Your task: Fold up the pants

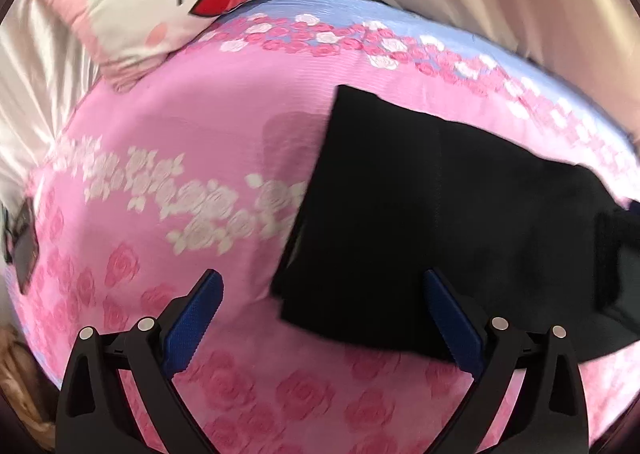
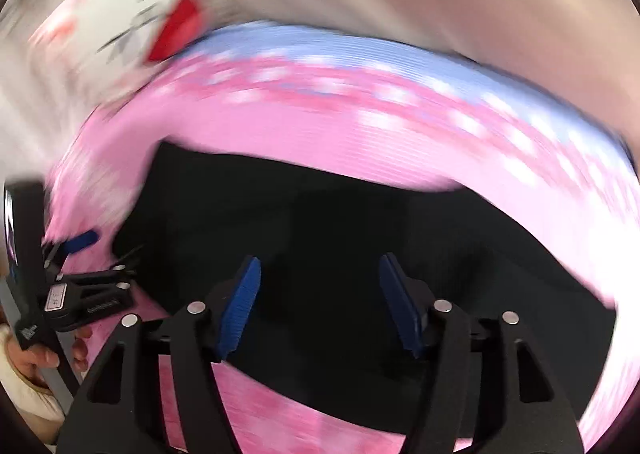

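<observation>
A: Where are the pants [image 1: 432,221]?
B: Lying flat on the pink bedspread [image 1: 208,141].
A: And the claws?
B: Left claw [image 1: 322,286] and right claw [image 2: 320,274] both gape wide, holding nothing.

The right wrist view is smeared by motion: the cushion [image 2: 120,21] and the bedspread's [image 2: 360,133] rose print are reduced to streaks. The pants [image 1: 440,213] are cut off at the right edge of the left wrist view, and their folds are lost in blackness. A dark object [image 1: 24,250] at that view's left edge cannot be identified.
</observation>
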Motion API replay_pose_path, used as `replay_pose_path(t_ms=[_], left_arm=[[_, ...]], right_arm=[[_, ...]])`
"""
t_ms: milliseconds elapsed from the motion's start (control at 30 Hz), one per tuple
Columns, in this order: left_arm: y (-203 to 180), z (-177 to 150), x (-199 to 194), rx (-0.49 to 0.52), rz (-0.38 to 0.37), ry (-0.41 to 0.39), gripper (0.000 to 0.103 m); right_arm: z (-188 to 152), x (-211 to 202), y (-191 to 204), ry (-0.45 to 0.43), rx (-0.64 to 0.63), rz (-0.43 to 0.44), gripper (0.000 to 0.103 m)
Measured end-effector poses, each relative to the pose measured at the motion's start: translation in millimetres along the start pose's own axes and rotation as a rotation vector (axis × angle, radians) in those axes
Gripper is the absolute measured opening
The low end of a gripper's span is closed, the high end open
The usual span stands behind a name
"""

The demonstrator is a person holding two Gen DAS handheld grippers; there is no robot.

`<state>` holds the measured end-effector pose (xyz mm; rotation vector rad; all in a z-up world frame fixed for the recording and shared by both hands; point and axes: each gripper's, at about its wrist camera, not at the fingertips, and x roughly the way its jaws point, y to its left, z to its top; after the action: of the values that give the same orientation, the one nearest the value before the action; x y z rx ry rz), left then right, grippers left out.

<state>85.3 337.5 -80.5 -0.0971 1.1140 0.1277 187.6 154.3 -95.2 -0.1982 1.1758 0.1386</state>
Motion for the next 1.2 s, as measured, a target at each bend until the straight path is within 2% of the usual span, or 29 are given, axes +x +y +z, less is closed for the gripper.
replay_pose_path(t_ms=[67, 200, 267, 367, 433, 533, 633, 700, 733, 833, 900, 967, 1033, 1067, 1100, 1200], left_arm=[[20, -7, -12, -0.032, 0.095, -0.032, 0.098], [84, -27, -32, -0.145, 0.214, -0.037, 0.098], [111, -42, -41, -0.211, 0.261, -0.031, 0.098], [137, -59, -48, -0.282, 0.311, -0.015, 0.098], [147, -71, -52, -0.324, 0.327, -0.003, 0.098], [149, -82, -58, -0.345, 0.343, 0.002, 0.098], [142, -85, -61, -0.343, 0.333, 0.0, 0.098], [135, -81, -62, -0.33, 0.326, -0.01, 0.098], [129, -77, -63, -0.318, 0.32, -0.019, 0.098], [112, -59, -64, -0.275, 0.303, -0.05, 0.098], [93, -44, -65, -0.231, 0.284, -0.079, 0.098], [65, -26, -65, -0.172, 0.26, -0.107, 0.098], [34, -11, -65, -0.113, 0.228, -0.13, 0.098], [20, -6, -64, -0.087, 0.217, -0.139, 0.098], [-7, 2, -63, -0.038, 0.195, -0.156, 0.098], [-70, 14, -60, 0.056, 0.143, -0.175, 0.098]], right_arm=[[6, 18, 51, 0.005, -0.164, 0.012, 0.061], [5, 48, 123, 0.022, -0.36, 0.017, 0.063], [2, 57, 142, 0.026, -0.413, -0.005, 0.072], [1, 77, 165, 0.049, -0.476, -0.042, 0.074], [2, 92, 174, 0.071, -0.467, -0.062, 0.074], [13, 100, 166, 0.073, -0.369, -0.014, 0.073], [18, 100, 160, 0.084, -0.312, -0.009, 0.056], [25, 94, 148, 0.086, -0.245, 0.029, 0.026], [29, 89, 137, 0.095, -0.18, 0.066, 0.018], [35, 58, 84, 0.066, 0.06, 0.206, 0.016], [32, 34, 52, 0.027, 0.151, 0.254, 0.016], [22, 2, 3, -0.02, 0.275, 0.303, 0.016], [7, -28, -45, -0.066, 0.379, 0.312, 0.016], [-11, -49, -84, -0.101, 0.452, 0.298, 0.016], [-23, -61, -104, -0.119, 0.491, 0.287, 0.016], [-89, -102, -194, -0.18, 0.661, 0.211, 0.016]])
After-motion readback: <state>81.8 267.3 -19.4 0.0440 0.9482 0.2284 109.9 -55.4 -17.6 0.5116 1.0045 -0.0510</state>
